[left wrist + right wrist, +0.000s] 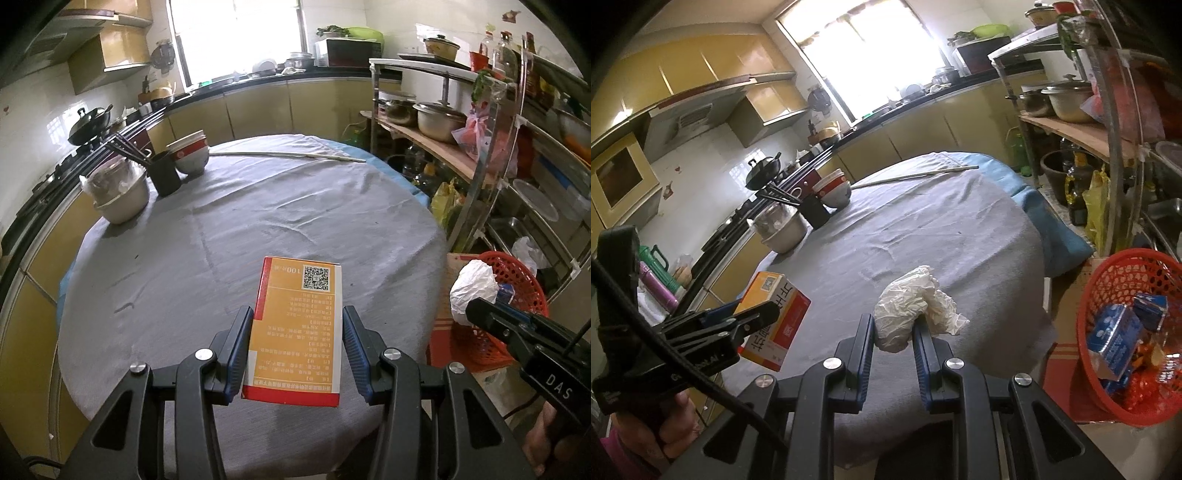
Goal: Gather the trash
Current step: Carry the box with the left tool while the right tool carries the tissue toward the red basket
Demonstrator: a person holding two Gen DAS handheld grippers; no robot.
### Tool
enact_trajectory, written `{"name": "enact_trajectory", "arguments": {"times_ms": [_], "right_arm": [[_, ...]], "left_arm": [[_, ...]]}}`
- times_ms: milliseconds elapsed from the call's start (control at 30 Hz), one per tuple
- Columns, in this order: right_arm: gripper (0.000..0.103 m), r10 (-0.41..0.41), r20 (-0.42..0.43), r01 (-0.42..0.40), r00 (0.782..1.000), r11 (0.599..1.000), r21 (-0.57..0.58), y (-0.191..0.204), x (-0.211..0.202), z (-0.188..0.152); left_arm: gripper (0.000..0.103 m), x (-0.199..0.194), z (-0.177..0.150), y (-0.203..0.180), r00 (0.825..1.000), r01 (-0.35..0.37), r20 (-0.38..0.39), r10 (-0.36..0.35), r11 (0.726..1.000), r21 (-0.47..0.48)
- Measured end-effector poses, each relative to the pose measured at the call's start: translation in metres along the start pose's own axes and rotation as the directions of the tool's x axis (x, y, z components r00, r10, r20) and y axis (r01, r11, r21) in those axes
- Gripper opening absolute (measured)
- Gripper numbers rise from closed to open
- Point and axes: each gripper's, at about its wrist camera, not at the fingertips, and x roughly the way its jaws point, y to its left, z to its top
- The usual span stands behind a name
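Orange medicine box point(295, 328) pinched between the left gripper point(298, 345) fingers, held above the near edge of the grey-clothed table point(258, 206). Crumpled white tissue point(916, 308) clamped in the right gripper point(894, 354), beside the red basket point(1087, 306) off the table's right edge.

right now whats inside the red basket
The red basket holds a blue and white carton, a smaller blue box and red-orange wrappers. Anything beneath them is covered.
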Motion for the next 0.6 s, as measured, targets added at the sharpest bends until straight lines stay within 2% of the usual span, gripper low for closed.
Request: {"name": "enact_trajectory", "arguments": {"times_ms": [600], "right_arm": [[0.023,-0.065,0.021,0.064,0.998,0.996,0.06,-0.035,-0.024,-0.003]], "left_arm": [[0.05,0.003,0.005,-0.044,0.999,0.048,-0.003,-0.048,0.994,0.097]]}}
